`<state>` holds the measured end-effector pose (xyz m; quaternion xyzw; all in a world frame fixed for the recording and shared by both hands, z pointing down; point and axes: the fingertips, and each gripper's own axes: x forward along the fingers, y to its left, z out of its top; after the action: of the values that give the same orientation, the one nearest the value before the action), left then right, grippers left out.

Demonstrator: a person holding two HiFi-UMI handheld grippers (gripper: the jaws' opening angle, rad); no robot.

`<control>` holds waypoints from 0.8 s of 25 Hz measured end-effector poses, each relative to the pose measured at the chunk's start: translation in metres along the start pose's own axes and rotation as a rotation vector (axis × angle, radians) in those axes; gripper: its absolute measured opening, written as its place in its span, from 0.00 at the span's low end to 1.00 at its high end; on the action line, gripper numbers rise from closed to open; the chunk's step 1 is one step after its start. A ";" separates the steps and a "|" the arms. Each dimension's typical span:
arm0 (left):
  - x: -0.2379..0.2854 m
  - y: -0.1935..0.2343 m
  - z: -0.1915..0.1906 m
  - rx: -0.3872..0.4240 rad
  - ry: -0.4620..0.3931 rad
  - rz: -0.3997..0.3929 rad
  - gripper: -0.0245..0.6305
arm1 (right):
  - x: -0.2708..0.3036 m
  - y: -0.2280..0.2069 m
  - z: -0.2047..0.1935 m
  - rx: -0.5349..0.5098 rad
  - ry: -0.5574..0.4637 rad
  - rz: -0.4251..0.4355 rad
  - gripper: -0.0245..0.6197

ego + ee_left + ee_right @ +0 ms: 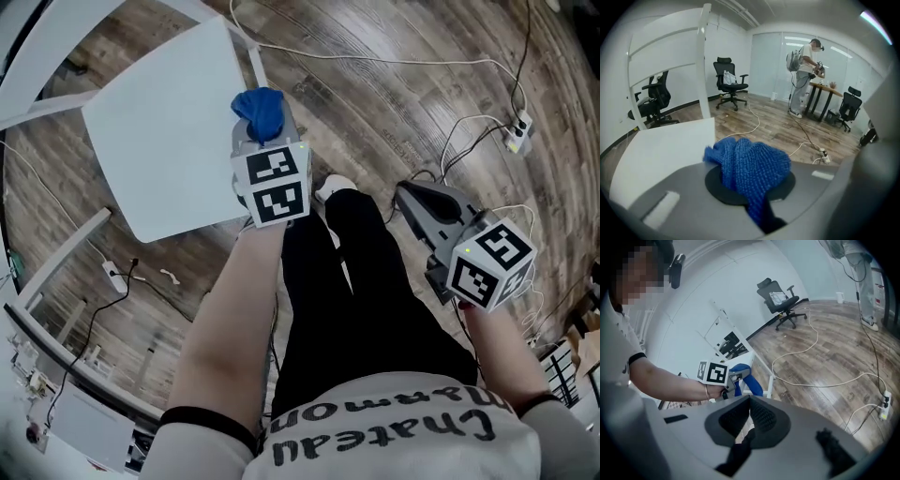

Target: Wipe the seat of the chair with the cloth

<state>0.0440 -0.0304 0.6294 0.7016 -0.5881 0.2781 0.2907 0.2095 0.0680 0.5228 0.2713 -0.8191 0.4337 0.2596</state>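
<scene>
1. Brown wood-plank floor (394, 103) spreads under a white, flat, square chair seat (159, 141). The seat is the landmark for everything below.
2. The left gripper (260, 120), grey with a marker cube, is clamped on a bunched blue knitted cloth (260, 111).
3. The cloth hangs at the seat's right edge. Whether it touches the seat cannot be told.
4. In the left gripper view, the cloth (750, 164) bulges out between the closed jaws of the left gripper (751, 187), with the seat (661, 154) just to its left.
5. The right gripper (405, 193) is well to the right of the seat, past the person's black trousers (361, 291), over bare floor.
6. In the right gripper view, the jaws of the right gripper (750, 411) are pressed together with nothing between them.
7. Thin white cables (375, 60) trail over the floor to the right of the seat.
</scene>
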 end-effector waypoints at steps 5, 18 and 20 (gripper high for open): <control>-0.053 -0.034 0.030 -0.035 -0.148 -0.155 0.09 | 0.013 0.021 0.021 -0.064 0.017 0.025 0.06; -0.227 0.202 -0.072 -0.217 -0.081 0.340 0.10 | 0.084 0.134 0.061 -0.238 0.072 0.165 0.06; -0.227 0.245 -0.101 -0.226 -0.020 0.414 0.10 | 0.096 0.153 0.054 -0.246 0.093 0.185 0.06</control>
<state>-0.2378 0.1601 0.5515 0.5317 -0.7498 0.2571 0.2982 0.0280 0.0737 0.4729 0.1405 -0.8746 0.3643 0.2873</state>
